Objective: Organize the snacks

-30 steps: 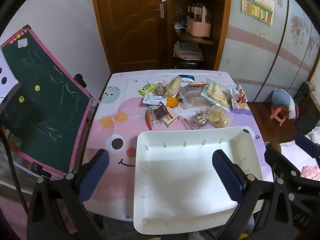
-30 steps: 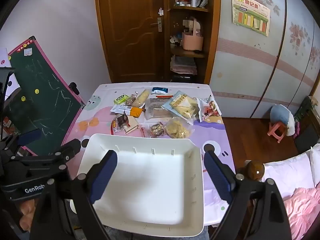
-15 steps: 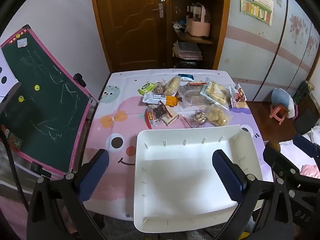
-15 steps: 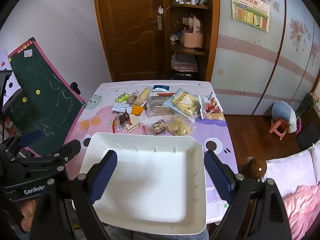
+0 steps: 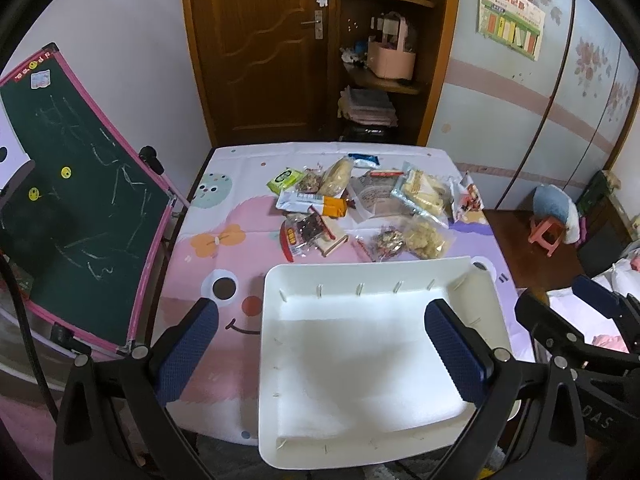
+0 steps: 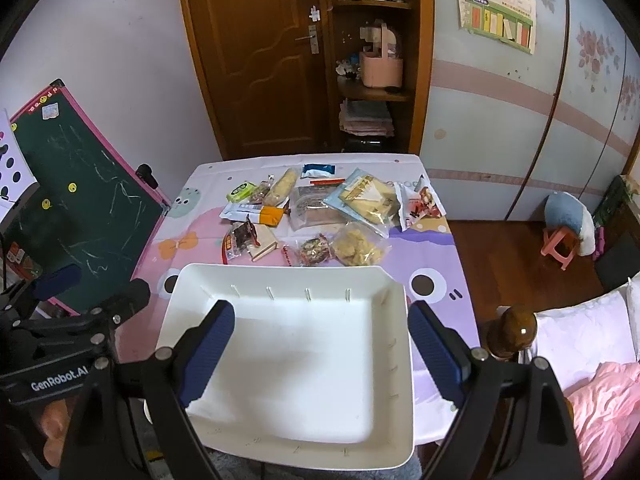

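Note:
An empty white tray lies at the table's near edge. Beyond it is a pile of snack packets: a green pack, an orange-and-white bar, a red-edged dark packet, a bag of pale crisps and a large clear bag of biscuits. My left gripper is open over the tray's near left. My right gripper is open over the tray. Both are empty.
The table has a pink cartoon cloth. A green chalkboard leans at the left. A wooden door and shelves stand behind. A pink stool and a bed are at the right.
Both views have drifted slightly; the tray and snacks sit a little differently in frame. Both grippers stay open and empty.

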Motion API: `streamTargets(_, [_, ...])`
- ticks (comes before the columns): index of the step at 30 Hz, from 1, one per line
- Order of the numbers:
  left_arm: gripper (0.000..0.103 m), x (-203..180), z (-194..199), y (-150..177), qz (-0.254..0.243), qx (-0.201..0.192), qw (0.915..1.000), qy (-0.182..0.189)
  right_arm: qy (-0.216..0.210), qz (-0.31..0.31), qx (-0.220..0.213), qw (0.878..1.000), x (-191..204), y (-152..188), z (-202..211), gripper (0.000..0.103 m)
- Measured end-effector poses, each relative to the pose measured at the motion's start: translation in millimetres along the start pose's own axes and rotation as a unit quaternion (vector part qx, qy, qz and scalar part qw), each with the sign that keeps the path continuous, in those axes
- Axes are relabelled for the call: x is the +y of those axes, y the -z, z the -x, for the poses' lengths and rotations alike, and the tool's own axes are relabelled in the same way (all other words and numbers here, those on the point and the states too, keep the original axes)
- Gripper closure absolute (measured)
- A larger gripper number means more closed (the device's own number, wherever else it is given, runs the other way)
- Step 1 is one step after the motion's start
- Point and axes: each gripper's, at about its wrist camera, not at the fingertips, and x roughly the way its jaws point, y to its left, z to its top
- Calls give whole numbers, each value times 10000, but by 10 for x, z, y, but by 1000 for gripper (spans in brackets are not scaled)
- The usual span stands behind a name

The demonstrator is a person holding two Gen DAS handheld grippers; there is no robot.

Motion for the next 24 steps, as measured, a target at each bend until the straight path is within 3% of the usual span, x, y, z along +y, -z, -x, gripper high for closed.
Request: streamTargets(24, [0,99,-240,-159,86,11,9998,-157,169,134,146,9997,-81,-113,-229,14])
